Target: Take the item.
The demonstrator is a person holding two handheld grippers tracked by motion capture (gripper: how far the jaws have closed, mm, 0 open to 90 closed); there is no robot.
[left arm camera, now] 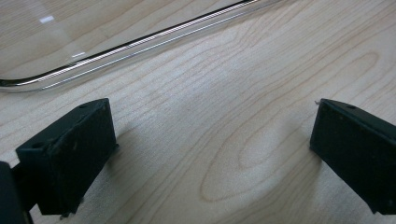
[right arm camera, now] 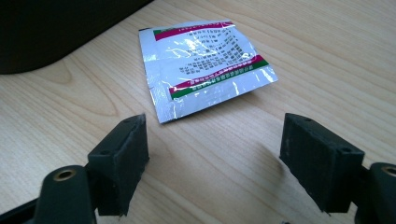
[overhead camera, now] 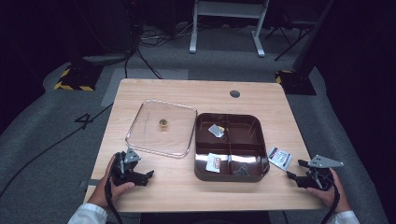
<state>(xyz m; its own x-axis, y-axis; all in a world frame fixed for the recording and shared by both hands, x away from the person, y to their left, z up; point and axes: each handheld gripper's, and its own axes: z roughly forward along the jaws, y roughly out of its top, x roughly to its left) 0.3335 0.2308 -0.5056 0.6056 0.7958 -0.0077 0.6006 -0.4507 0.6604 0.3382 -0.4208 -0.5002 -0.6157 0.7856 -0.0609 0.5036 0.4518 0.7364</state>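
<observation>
Both grippers rest spread-jawed and empty on the pale wooden table point(overhead camera: 187, 196), the left gripper point(overhead camera: 140, 176) beside the clear plastic lid point(overhead camera: 161, 127), the right gripper point(right arm camera: 212, 161) just short of the silver foil sachet point(right arm camera: 205, 65) near the dark brown compartment tray point(overhead camera: 261, 140), likely next to be grasped.

Your sleeves point(overhead camera: 88, 213) are white at both wrists. Each gripper is black: the left gripper point(overhead camera: 145, 176) and right gripper point(overhead camera: 294, 170) each carry a grey three-cornered plate and trail a black cable. The fingers point(right arm camera: 120, 163) are blocky, with small holes, possibly screw holes.
</observation>
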